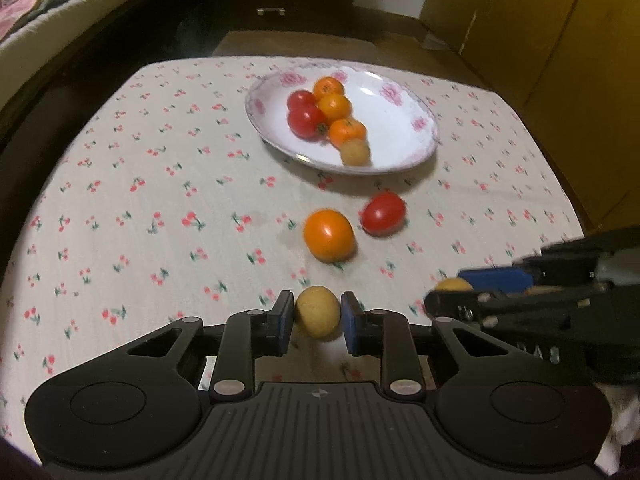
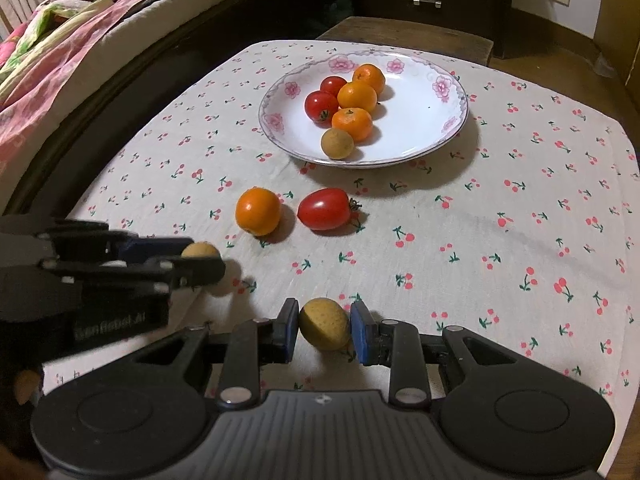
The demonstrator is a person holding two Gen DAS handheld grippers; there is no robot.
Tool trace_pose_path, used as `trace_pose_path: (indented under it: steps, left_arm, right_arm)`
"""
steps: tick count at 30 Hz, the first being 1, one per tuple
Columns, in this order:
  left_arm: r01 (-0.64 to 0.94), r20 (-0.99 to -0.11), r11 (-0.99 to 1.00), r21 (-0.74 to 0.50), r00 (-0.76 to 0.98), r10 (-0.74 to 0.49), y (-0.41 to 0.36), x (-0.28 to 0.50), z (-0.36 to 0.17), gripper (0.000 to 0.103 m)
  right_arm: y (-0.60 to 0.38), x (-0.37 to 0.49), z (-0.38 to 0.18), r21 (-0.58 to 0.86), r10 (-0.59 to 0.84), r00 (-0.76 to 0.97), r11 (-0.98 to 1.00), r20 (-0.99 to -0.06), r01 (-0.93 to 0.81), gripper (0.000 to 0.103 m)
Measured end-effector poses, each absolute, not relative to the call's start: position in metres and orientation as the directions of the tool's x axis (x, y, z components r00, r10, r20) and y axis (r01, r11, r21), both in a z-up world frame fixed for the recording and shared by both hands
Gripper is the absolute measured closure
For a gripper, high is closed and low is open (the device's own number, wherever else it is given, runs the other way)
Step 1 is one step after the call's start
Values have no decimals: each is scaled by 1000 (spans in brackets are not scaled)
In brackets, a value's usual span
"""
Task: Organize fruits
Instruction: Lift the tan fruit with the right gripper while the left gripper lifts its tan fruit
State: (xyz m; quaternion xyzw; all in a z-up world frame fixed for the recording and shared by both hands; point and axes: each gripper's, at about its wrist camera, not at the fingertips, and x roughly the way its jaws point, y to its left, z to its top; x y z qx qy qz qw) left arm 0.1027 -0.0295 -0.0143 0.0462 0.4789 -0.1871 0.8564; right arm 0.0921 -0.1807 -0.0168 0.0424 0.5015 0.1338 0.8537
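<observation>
My left gripper (image 1: 318, 312) is shut on a tan longan (image 1: 318, 311) just above the cherry-print cloth. My right gripper (image 2: 325, 322) is shut on another tan longan (image 2: 325, 323). Each gripper shows in the other's view, the right one (image 1: 448, 294) at right and the left one (image 2: 204, 258) at left. A white floral plate (image 2: 416, 128) at the far middle holds three oranges (image 2: 357, 96), two tomatoes (image 2: 321, 106) and a longan (image 2: 337, 143). An orange (image 2: 258, 211) and a red tomato (image 2: 325, 209) lie on the cloth between plate and grippers.
The table (image 2: 500, 240) has a cherry-print cloth. A bed with a pink quilt (image 2: 60, 40) runs along the left. A dark drawer unit (image 2: 428, 0) and a wooden stool (image 2: 400, 32) stand behind the table. Yellow cabinets (image 1: 560, 40) stand at the right.
</observation>
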Motion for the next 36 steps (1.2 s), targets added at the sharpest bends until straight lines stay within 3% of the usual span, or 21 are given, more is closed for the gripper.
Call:
trace_pose_path:
  steps: [13,17,21,28,32,36]
  left_arm:
    - [386,-854,920,-67,454,-252,-33,94,-25,66]
    - [394,-852,916,-72,454,-262,-34,94,-24,53]
    - [392,-852,917,-69,455,-259,-33,95,-25,51]
    - [405,-850,913,-51,462,-252,-32,92,-27,53]
    - [407,-850,912,-47,464,-251,-33,92,-26,66]
    - [411,-851,911,-44,463,-250,-34,92,-26,69]
  right_arm:
    - [-180,84,-22,192,266,447,960,-854,-205,73]
    - [-179,85,-23,198,279,444,955,-852,-220,68]
    - [-178,85,-23,189,277,446,954,-851,-232,67]
    - [-171,82,-23,115,229,460,958,-858,-264,67]
    - [-170,82,-22,101,212,459,962,-863,-254,71]
    - [-169,80,-21,99,209,456,962,-865,-254,74]
